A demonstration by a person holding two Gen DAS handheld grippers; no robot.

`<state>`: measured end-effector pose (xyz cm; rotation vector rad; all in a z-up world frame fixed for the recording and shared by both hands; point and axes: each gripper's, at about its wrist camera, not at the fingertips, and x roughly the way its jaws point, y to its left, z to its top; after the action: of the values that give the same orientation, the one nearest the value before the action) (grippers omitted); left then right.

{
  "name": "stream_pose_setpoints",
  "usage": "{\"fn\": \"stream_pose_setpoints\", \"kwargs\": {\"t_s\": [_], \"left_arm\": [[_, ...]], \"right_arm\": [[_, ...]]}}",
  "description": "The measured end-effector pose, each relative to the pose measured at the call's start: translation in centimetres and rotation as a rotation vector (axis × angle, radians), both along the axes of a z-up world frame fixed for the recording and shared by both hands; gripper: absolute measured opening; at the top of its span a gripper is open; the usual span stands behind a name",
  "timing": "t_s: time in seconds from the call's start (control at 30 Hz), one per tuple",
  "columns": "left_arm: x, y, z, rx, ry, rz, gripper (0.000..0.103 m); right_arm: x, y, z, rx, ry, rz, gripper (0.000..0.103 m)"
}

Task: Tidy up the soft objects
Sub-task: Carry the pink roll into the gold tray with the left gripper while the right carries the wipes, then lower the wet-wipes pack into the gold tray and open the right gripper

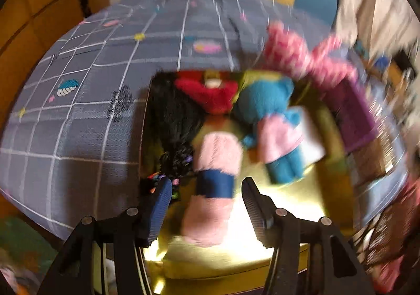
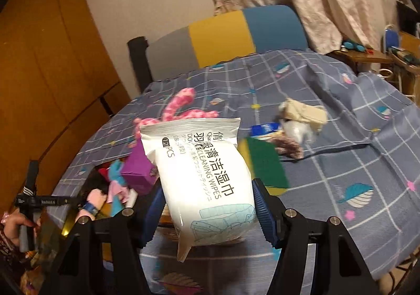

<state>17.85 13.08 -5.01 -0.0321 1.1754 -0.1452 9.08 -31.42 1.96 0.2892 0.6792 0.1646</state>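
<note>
1. Left gripper [image 1: 207, 201]: jaws stand apart and grip nothing. A pink plush roll with a blue band [image 1: 214, 187] lies between the fingers without pad contact; a gap shows on each side.
2. The roll rests on the yellow floor of a box [image 1: 302, 205], near the box's front. Its long axis runs along the gripper's pointing line, from the near edge toward the far side, tilted slightly.
3. Further into the box lie a blue teddy in a pink dress [image 1: 273, 121], a red plush [image 1: 210, 93] and a black furry item [image 1: 173, 116] along the left wall. The teddy lies diagonally, head toward the far side.
4. Right gripper [image 2: 207, 205]: closed on a white pack of cleaning wipes [image 2: 204, 174]. Both pads press the pack's lower half. The pack stands roughly upright, long axis leaning away from the camera, top seam farthest.
5. The pack hangs above the grid-patterned bedspread [image 2: 341, 153], with the box at lower left of the right wrist view.
6. Open room: the bedspread to the right of the pack is largely bare. A green-and-yellow sponge [image 2: 265, 163] lies just behind the pack; a cream cloth heap [image 2: 302, 114] lies further back.
7. A pink spotted plush [image 2: 181, 106] lies beyond the box's far edge, next to a purple box [image 2: 139, 171].
</note>
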Motion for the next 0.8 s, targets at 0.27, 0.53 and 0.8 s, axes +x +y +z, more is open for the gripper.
{"fn": "stream_pose_setpoints", "kwargs": {"t_s": [0.27, 0.53, 0.8], "left_arm": [[-3.5, 2.2, 1.8, -0.39, -0.202, 0.206, 0.056], [-6.3, 2.2, 3.8, -0.426, -0.326, 0.29, 0.056], [-7.5, 3.1, 3.4, -0.368, -0.329, 0.299, 0.056]], "right_arm": [[1.0, 7.8, 0.4, 0.066, -0.007, 0.18, 0.065], [3.0, 18.8, -2.6, -0.034, 0.126, 0.345, 0.065], [4.7, 24.3, -6.8, -0.106, 0.278, 0.386, 0.065]]}}
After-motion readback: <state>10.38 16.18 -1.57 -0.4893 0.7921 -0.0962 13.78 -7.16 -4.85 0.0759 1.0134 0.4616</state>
